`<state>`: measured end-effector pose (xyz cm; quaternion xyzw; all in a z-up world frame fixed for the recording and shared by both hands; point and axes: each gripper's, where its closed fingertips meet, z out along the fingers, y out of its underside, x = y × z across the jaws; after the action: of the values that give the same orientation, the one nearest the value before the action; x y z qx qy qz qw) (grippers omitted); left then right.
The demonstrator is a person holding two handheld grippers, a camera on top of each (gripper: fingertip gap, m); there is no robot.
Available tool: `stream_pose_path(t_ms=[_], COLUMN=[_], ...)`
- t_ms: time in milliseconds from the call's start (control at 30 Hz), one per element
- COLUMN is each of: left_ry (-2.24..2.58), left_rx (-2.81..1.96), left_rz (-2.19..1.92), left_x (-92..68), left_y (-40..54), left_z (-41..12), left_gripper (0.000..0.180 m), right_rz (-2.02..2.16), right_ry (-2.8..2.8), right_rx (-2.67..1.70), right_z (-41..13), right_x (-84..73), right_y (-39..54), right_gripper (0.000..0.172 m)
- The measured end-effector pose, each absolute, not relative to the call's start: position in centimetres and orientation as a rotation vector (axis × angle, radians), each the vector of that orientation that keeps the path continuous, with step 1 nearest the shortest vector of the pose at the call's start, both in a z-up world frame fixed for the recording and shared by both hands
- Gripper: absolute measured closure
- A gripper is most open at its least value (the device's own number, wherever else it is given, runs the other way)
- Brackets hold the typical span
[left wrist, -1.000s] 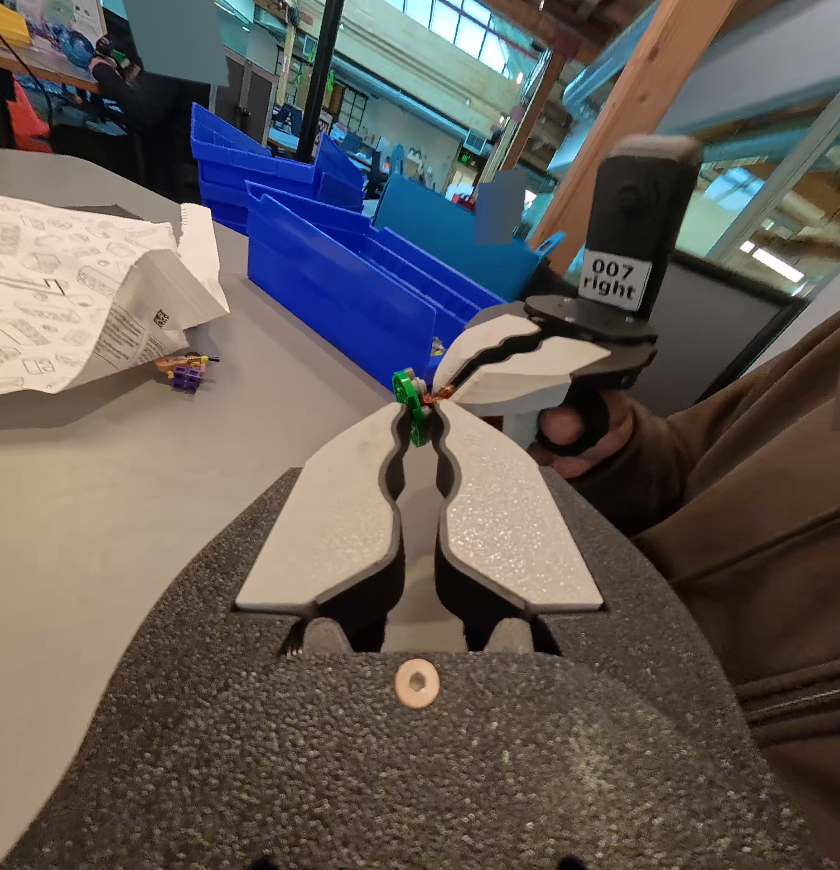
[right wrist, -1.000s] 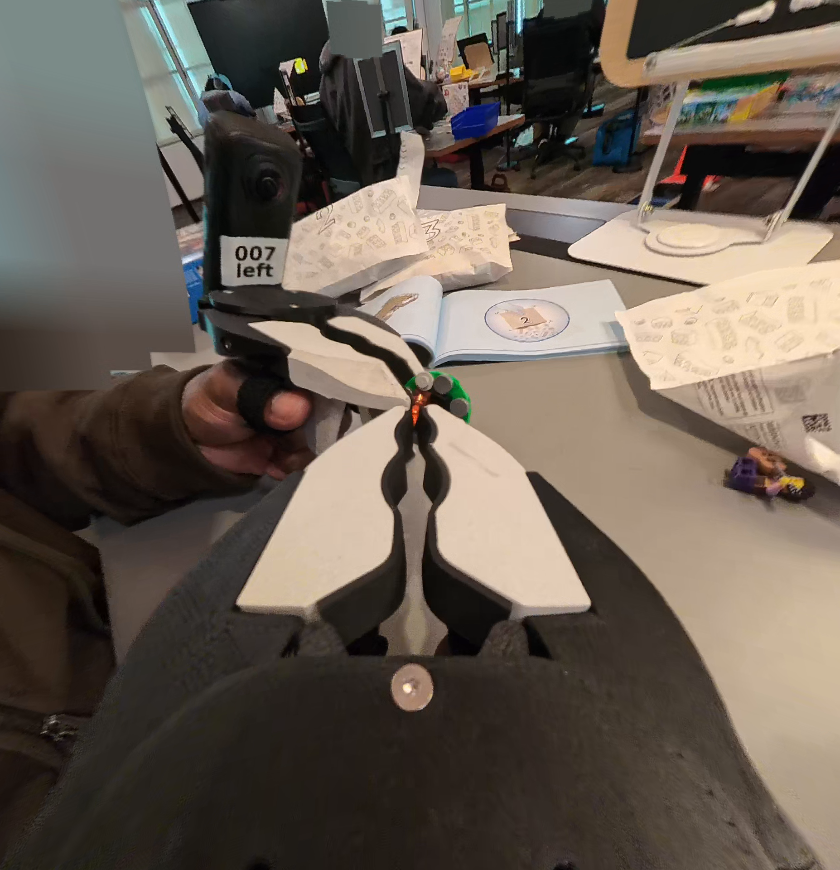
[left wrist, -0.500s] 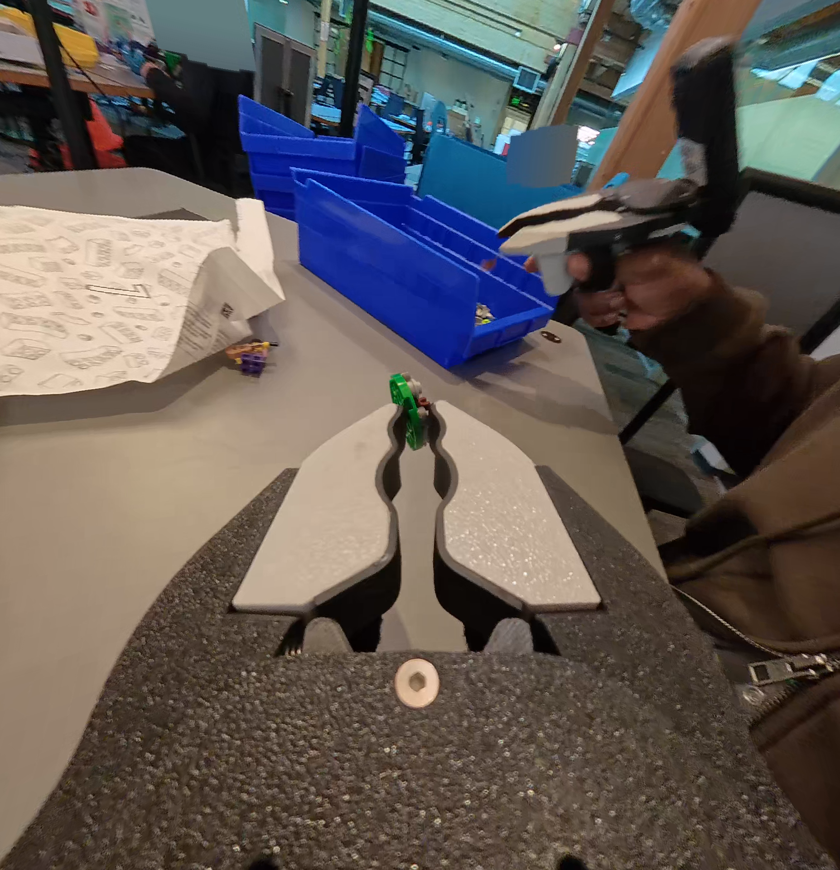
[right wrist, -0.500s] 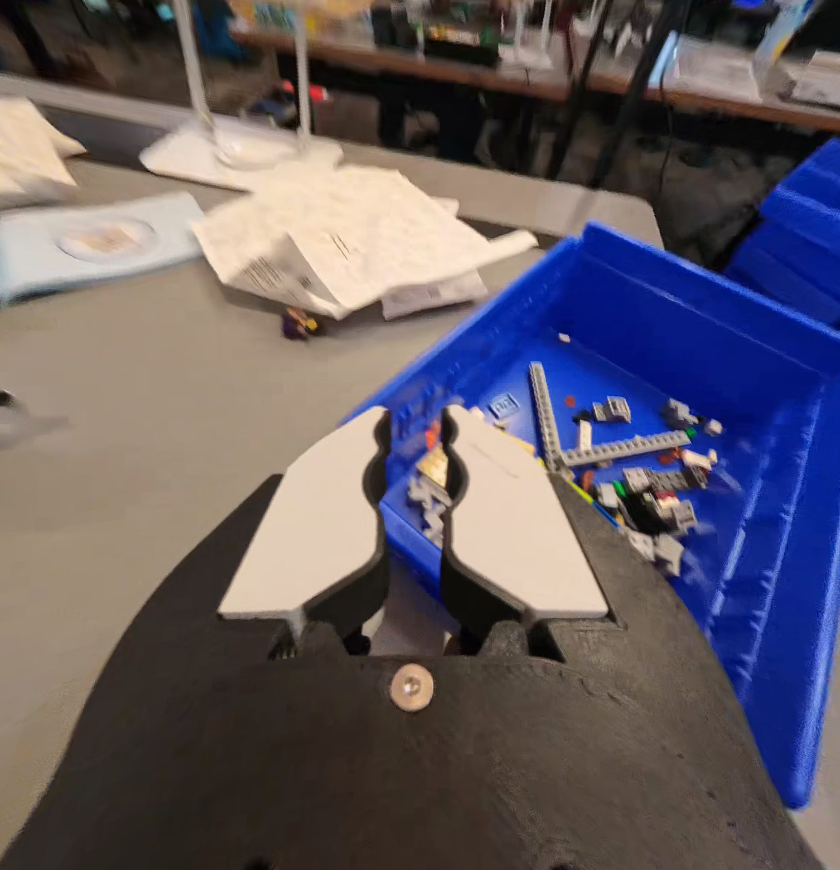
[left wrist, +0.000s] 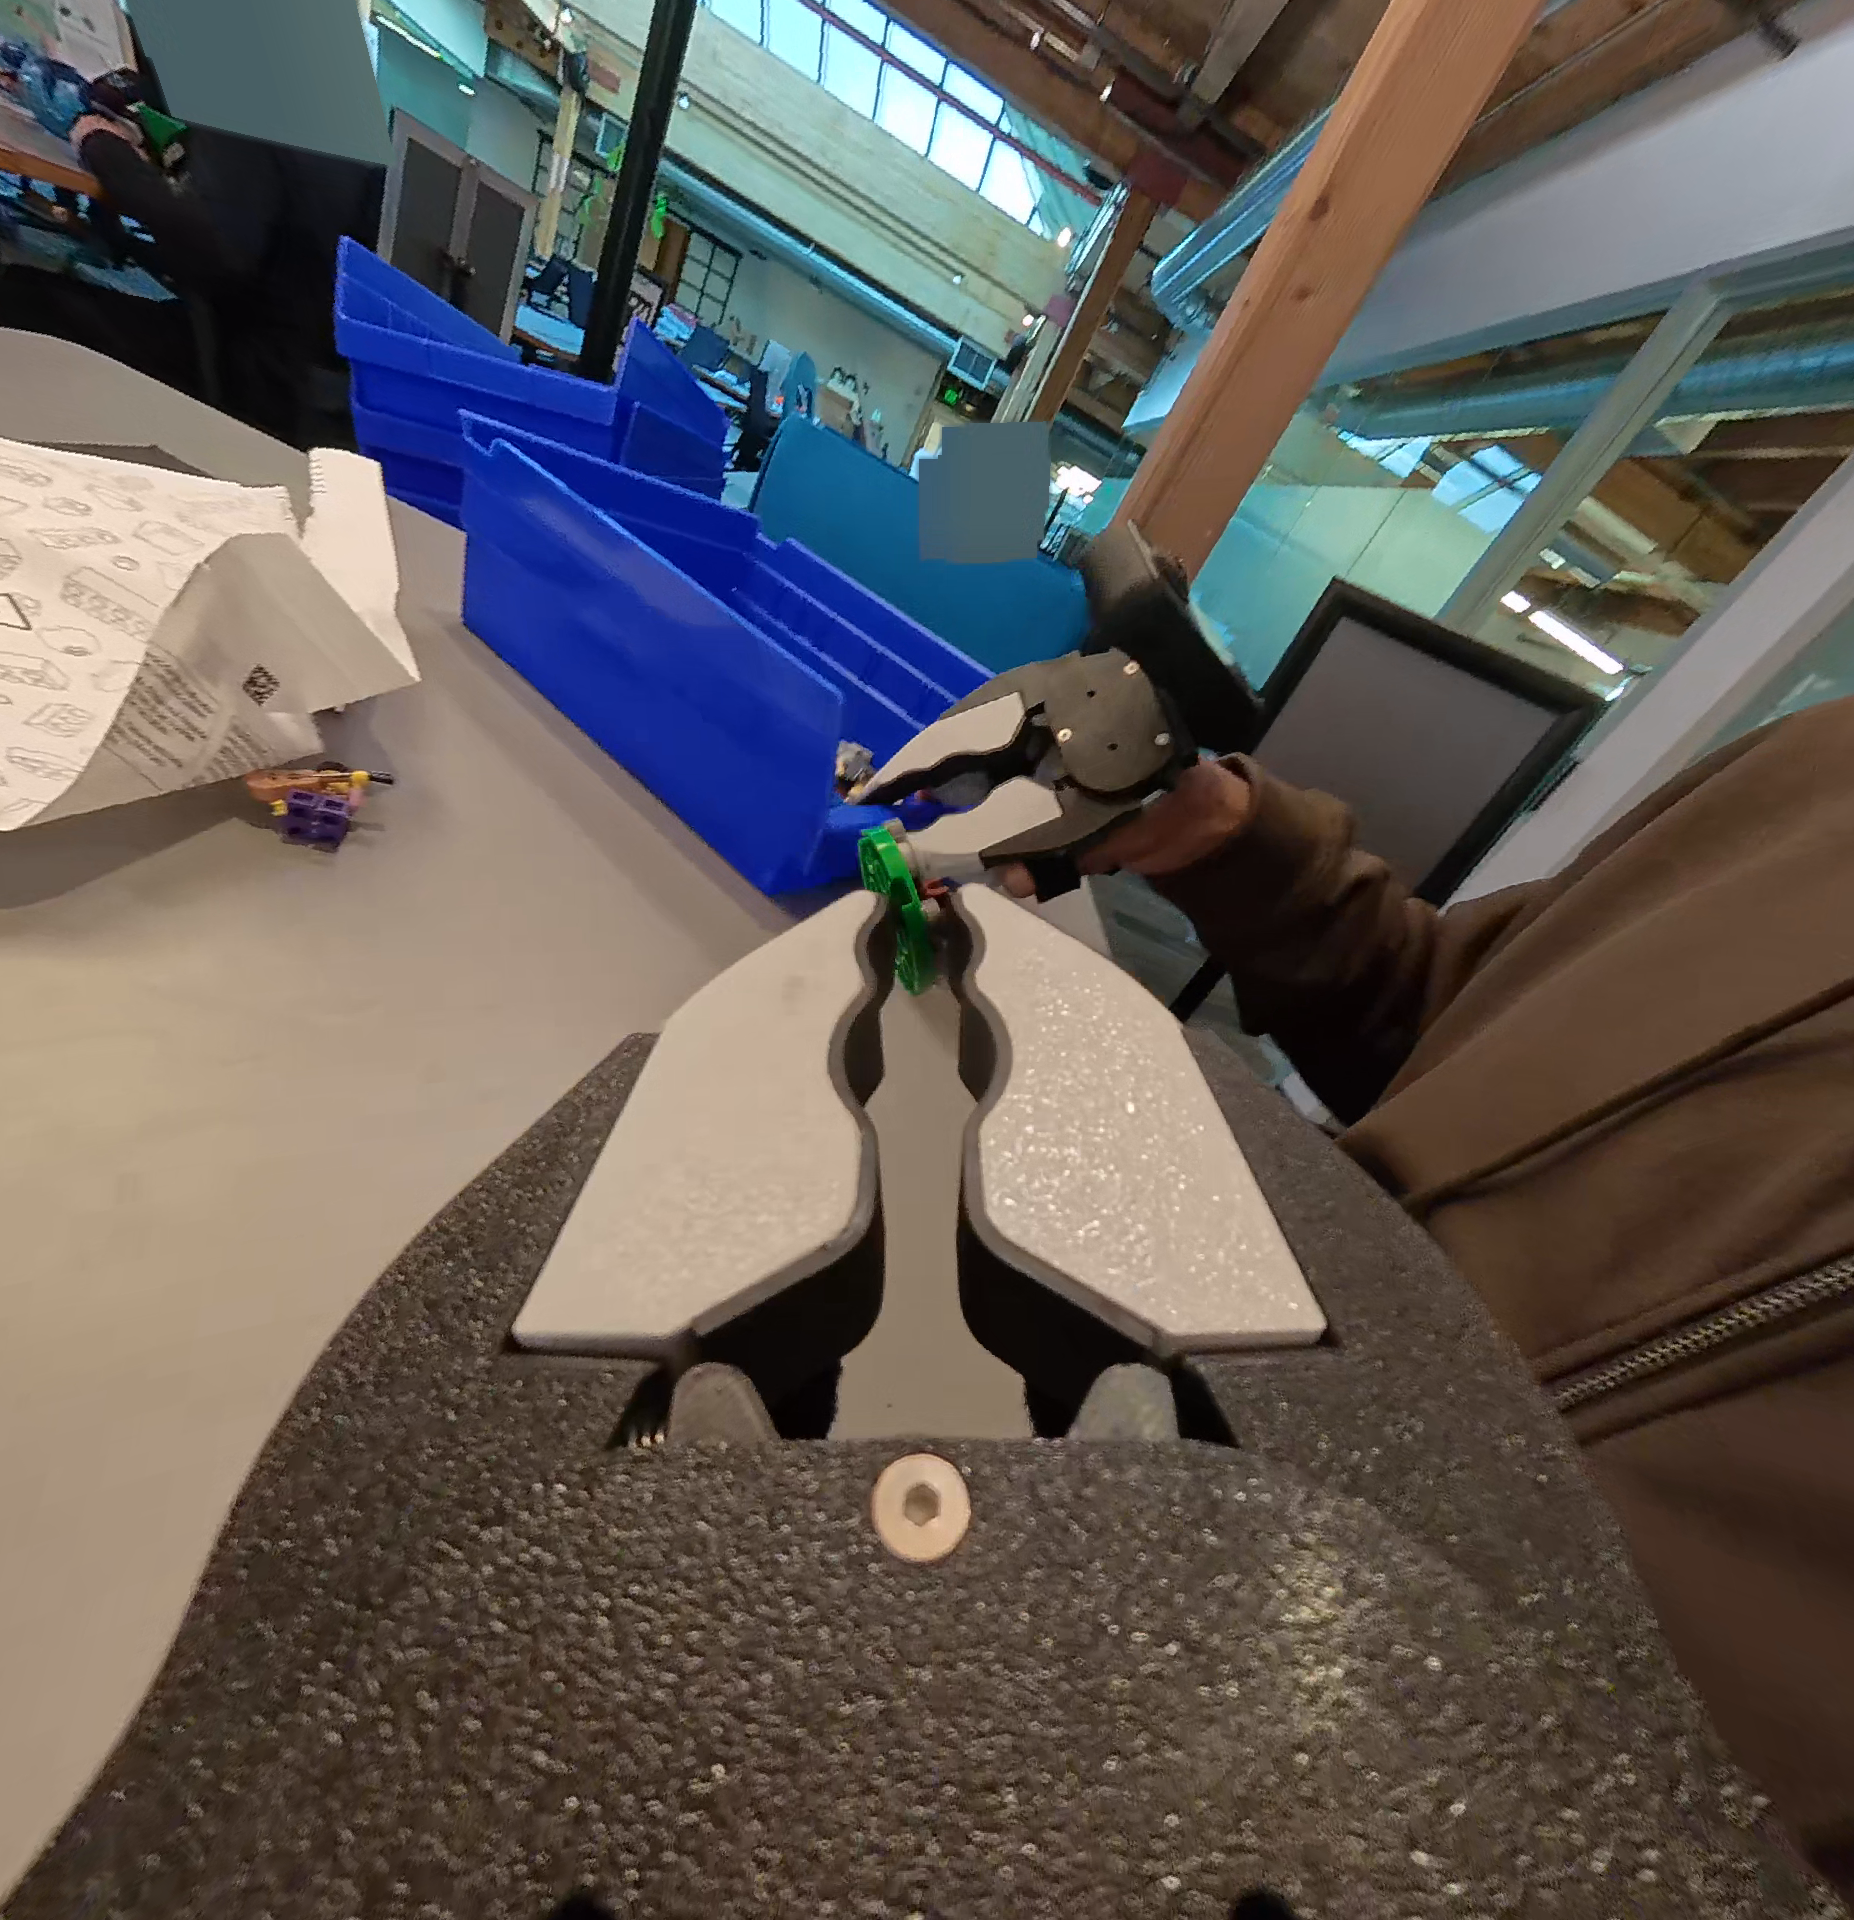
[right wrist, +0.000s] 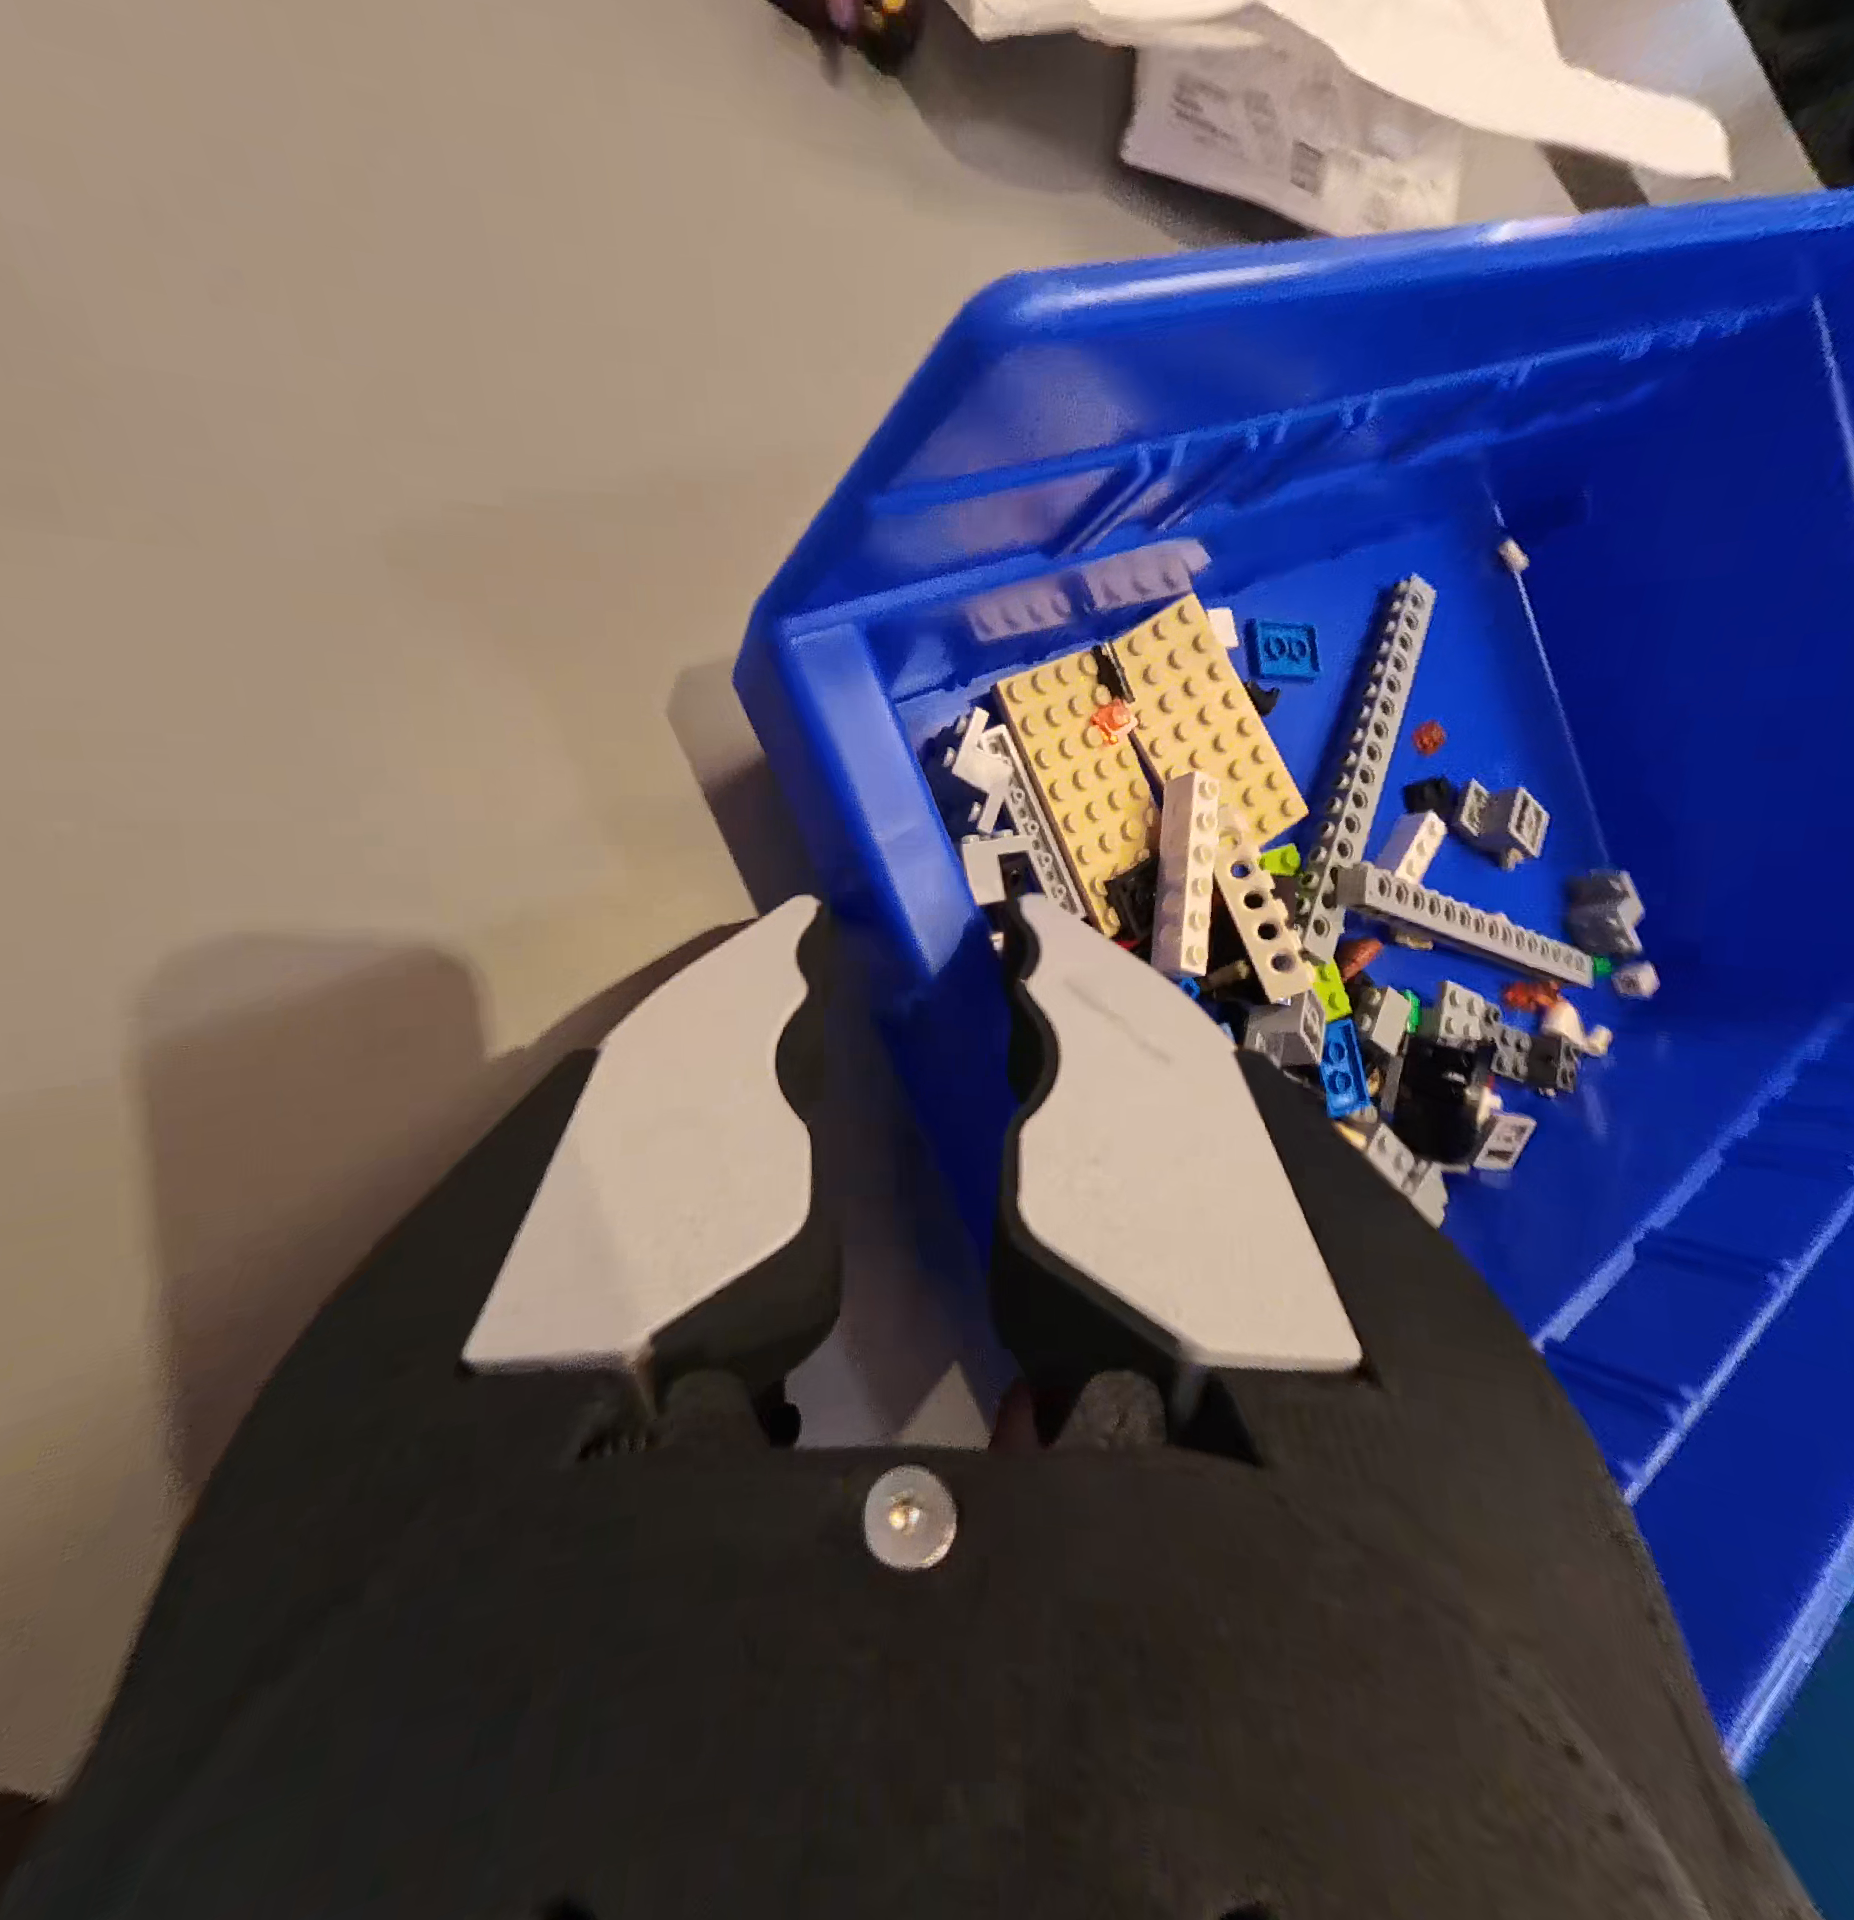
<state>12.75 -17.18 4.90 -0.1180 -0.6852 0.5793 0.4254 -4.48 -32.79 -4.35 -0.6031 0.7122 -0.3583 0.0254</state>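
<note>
My left gripper (left wrist: 918,909) is shut on a green round studded plate (left wrist: 895,920), held on edge above the grey table (left wrist: 279,1039). The plate carries grey studs and a small orange bit on its right face. My right gripper (right wrist: 912,920) is open with nothing between its pads. It hovers over the near corner of a blue bin (right wrist: 1318,281) that holds several loose bricks (right wrist: 1266,914) and two tan plates (right wrist: 1141,748). In the left wrist view the right gripper (left wrist: 897,826) shows just beyond the green plate, tipped down at the bin (left wrist: 642,665).
A printed paper bag (left wrist: 123,644) lies at the left with a small purple figure (left wrist: 315,800) beside it. More blue bins (left wrist: 466,353) stand behind. The paper bag (right wrist: 1370,94) also shows above the bin. A person's brown sleeve (left wrist: 1525,1039) is at the right. Across from one pair of fingers to the other is roughly 25 cm.
My right gripper, first shut on a small orange piece at the green plate, opened, left it and swung to the blue bin. My left gripper kept its hold on the plate.
</note>
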Motion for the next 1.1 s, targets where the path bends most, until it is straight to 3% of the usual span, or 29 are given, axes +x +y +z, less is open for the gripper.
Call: stream_pose_path(t_ms=[267,400,500,833,1100], left_ry=[-1.626,-1.620,-1.642,-1.734,-1.997], left_rx=[-0.218,-0.234,-0.251,-0.367,-0.531], left_rz=[1.435,1.453,1.461,1.465,1.355], left_x=[12.3,11.3,10.4,8.7,7.2], left_y=[-16.1,-15.7,-15.4,-15.3,-20.1], left_z=[5.7,6.2,6.2,6.6,6.7], left_gripper=[0.172,0.172,0.172,0.172,0.172], right_rz=[-0.848,-0.650,-0.674,-1.114,-1.379], right_ry=[1.994,1.872,1.792,1.336,0.941], right_rx=[-1.909,-1.944,-1.896,-1.967,-2.172], right_z=[-4.3,-4.0,-1.4,7.5,6.4], right_x=[0.8,3.3,4.0,2.8,7.2], right_y=[-22.7,-14.8,-12.0,-16.9,-19.3], right_gripper=[0.141,0.114,0.117,0.125,0.109])
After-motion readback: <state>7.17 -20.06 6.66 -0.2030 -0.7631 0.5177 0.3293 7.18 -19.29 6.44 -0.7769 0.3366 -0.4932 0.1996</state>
